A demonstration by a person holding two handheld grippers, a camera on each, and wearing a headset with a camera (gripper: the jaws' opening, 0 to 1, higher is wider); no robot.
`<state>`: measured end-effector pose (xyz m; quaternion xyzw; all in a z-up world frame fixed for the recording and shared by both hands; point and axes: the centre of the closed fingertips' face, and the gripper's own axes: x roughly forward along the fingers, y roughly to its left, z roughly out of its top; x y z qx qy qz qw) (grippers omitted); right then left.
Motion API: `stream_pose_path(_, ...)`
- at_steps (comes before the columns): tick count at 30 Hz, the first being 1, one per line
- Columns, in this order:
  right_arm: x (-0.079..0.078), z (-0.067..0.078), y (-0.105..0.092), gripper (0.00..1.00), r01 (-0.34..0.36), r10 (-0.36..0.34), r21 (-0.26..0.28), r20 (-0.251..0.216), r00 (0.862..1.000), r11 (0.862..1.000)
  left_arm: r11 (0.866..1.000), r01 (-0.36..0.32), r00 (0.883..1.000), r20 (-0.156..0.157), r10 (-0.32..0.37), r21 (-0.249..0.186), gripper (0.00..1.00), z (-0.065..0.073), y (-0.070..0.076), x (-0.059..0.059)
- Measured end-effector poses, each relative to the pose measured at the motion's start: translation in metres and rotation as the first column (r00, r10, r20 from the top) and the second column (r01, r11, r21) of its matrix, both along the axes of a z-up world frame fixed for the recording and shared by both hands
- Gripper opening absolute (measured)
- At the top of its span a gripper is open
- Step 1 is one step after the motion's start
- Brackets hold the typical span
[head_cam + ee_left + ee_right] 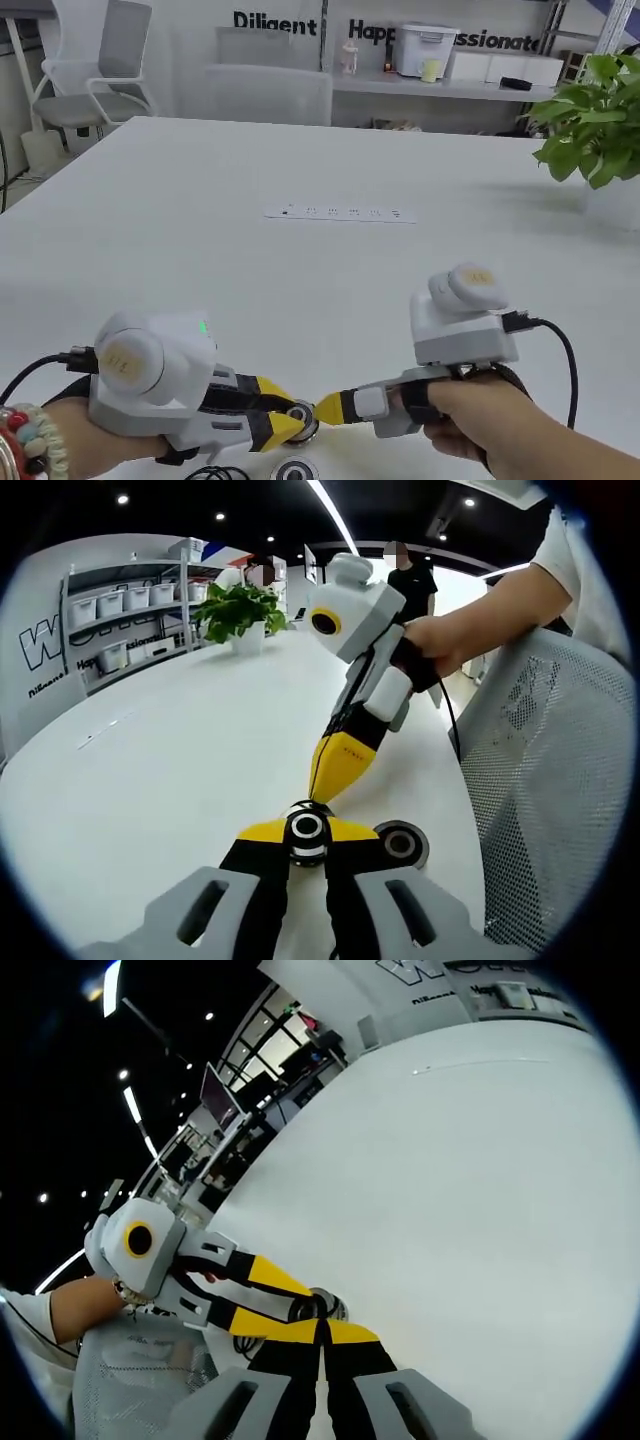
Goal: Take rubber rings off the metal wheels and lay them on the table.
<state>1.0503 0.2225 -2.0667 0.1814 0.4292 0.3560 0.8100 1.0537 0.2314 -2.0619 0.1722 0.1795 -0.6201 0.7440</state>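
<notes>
Nearest, at the bottom edge of the head view, a spare small metal wheel [293, 470] lies on the white table [330, 270]; just above it the left gripper [306, 838] pinches a small silver wheel with a black rubber ring [307, 823]; the right gripper [322, 1332], jaws pressed together, meets its rim tip to tip from frame right; whether it nips rubber I cannot tell.

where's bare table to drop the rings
Wide bare table between the power strip and the near edge, also left of the strip. Crowded at that edge: left gripper, right gripper, the held wheel, a second wheel.
</notes>
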Motion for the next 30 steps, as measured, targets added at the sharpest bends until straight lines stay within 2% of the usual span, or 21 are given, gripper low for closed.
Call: stream_pose_path(30,-0.002,0.0033,0.0051,0.0,-0.044,0.045,-0.031,0.029,0.999,0.999,1.0,0.004,1.0,-0.001,-0.004,-0.006,0.09,-0.0001,-0.0012,-0.0005)
